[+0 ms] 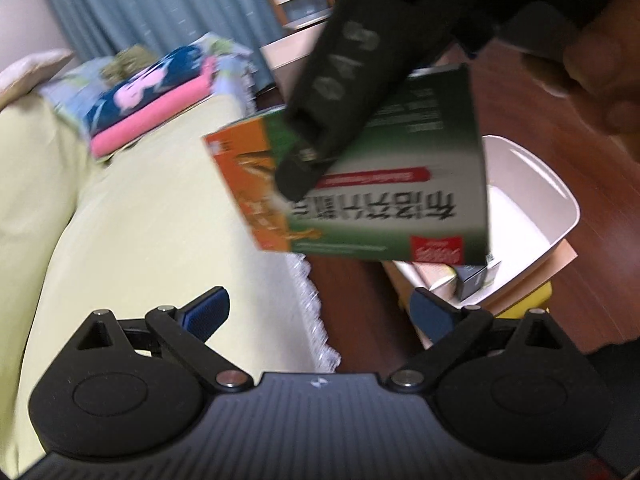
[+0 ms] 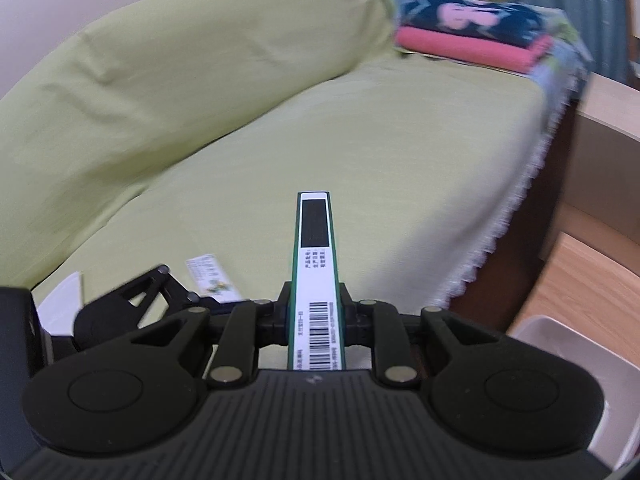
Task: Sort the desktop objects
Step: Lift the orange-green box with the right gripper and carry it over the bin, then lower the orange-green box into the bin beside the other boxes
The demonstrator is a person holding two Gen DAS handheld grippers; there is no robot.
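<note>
Two claws are working together: the right claw (image 2: pixel 314 320) is gripping the flat green and orange cardboard box (image 1: pixel 360 184) by its thin edge, carrying it above the white plastic bin (image 1: pixel 532 200), while the left claw (image 1: pixel 320 312) is hanging released, holding nothing.

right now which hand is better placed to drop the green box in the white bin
Right. The right tongs are already shut on the box, which hangs just above the white bin in the left wrist view. The left tongs stand open and empty, over the edge of the sofa cover.

"049" (blurred) on right gripper (image 1: pixel 298 184).
</note>
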